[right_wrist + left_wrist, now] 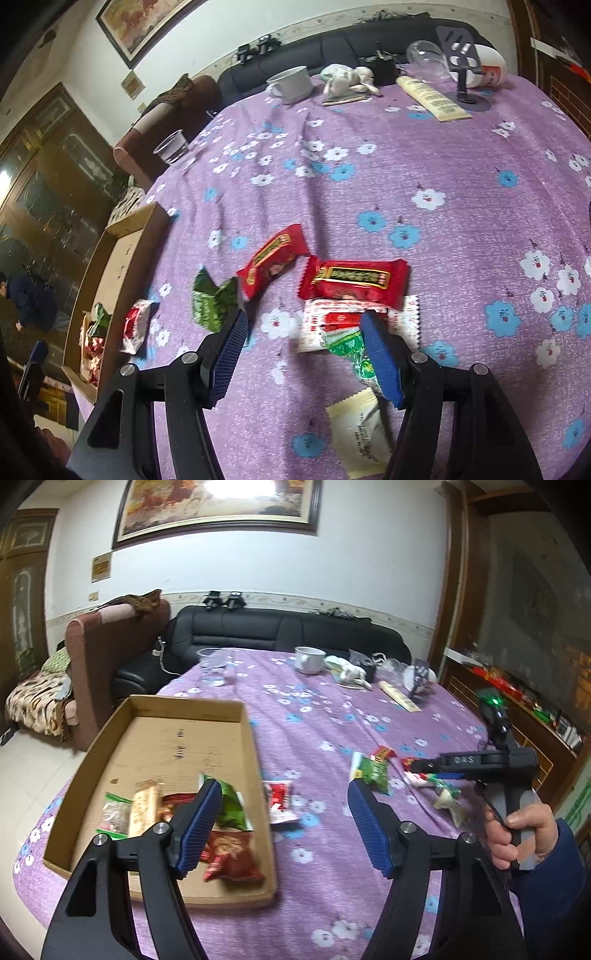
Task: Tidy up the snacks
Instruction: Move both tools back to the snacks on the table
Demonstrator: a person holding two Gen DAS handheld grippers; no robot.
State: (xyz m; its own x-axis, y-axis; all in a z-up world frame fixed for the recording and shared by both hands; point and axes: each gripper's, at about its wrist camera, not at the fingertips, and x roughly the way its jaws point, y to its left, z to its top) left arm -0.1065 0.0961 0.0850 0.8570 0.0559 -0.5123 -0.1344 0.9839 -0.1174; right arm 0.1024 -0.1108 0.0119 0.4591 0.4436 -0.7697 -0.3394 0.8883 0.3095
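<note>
We see a table under a purple flowered cloth, and on its left side a shallow cardboard box lying open. In the near end of the box sit several snack packets: a dark red one, a green one, a long tan bar and a small clear packet with green edges. A small red-and-white packet lies on the cloth just beside the box's right wall.

Our left gripper hangs over the box's near right corner with its blue-padded fingers spread wide and nothing between them. Our right gripper hovers low over the loose snacks in the middle of the cloth, its fingers also well apart (no pad presses on anything). Just beyond its fingertips lie two red bars, one tilted, one level. Under the level one are a white-and-red wrapper and a green packet, partly behind the right pad. Another green packet is by the left pad, and a cream sachet sits nearest.

At the far edge stand a white cup and a clear plastic cup.
</note>
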